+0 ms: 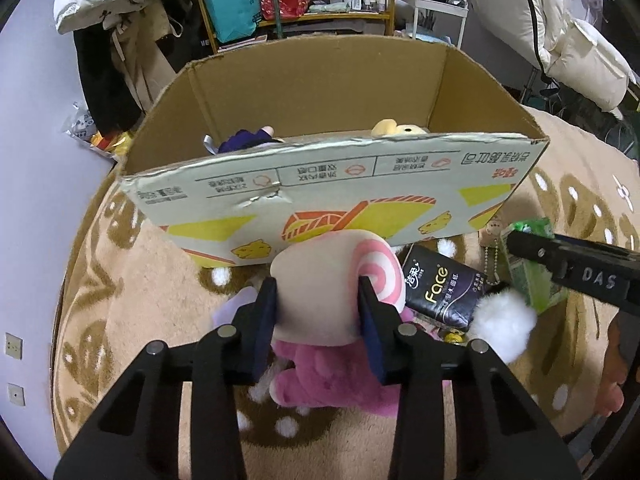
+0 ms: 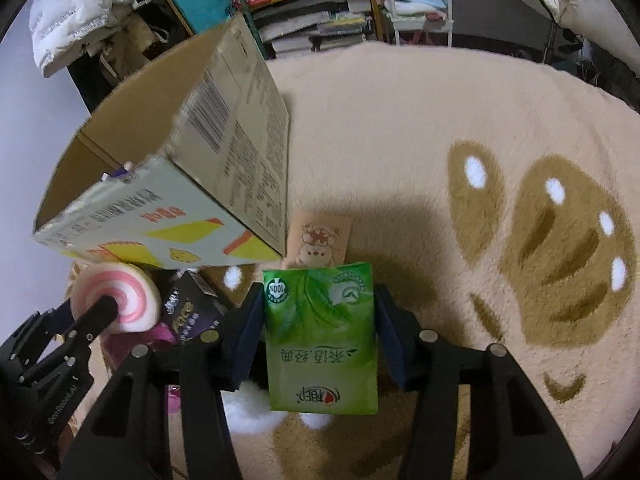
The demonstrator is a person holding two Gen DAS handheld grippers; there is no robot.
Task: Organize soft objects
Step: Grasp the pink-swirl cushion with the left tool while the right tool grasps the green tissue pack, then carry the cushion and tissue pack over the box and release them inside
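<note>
Cardboard box (image 1: 320,184) half-hides two toys; left gripper (image 1: 318,312) clamps swirl plush (image 1: 340,280), right gripper (image 2: 320,328) green pack (image 2: 320,340).

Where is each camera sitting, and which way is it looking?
Left wrist: on the left gripper, facing the cardboard box; its fingers squeeze a swirl plush.
Right wrist: on the right gripper, facing the rug; its fingers squeeze a green tissue pack.
Shared: box, plush, green pack, black tissue pack, both grippers.

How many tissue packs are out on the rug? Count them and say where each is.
2. The green tissue pack sits between the right gripper fingers. The black tissue pack lies on the rug beside the cardboard box. Others may be hidden.
</note>
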